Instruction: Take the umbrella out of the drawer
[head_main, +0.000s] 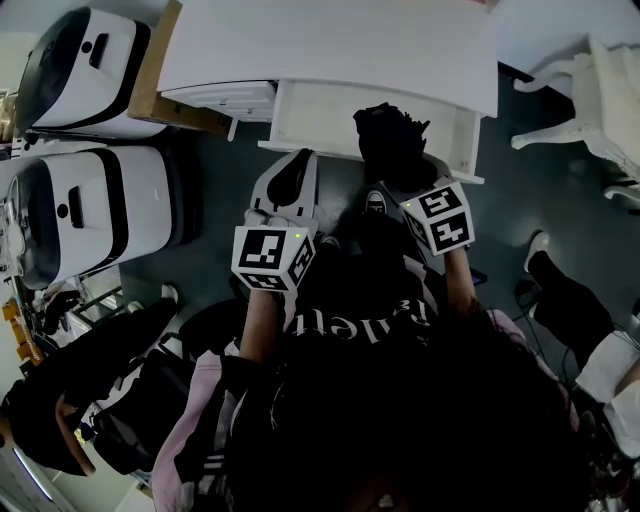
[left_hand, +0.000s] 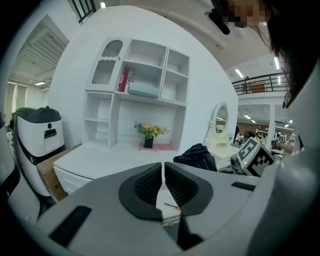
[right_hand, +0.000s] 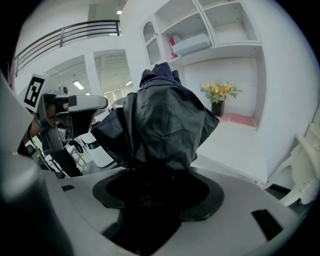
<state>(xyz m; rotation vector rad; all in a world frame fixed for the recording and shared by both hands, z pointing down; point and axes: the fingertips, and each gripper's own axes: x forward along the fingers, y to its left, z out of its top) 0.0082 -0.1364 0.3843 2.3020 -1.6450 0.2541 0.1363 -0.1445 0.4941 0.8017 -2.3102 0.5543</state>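
Note:
A folded black umbrella stands up out of my right gripper, whose jaws are shut on its lower end. In the head view the umbrella hangs over the open white drawer of the desk, with the right gripper just below it. My left gripper is shut with nothing in it, in front of the drawer's left part. In the left gripper view its pads meet, and the umbrella shows to the right.
A white desk with a shelf unit and a flower pot stands ahead. Two white and black machines and a cardboard box lie left. A white chair is at the right.

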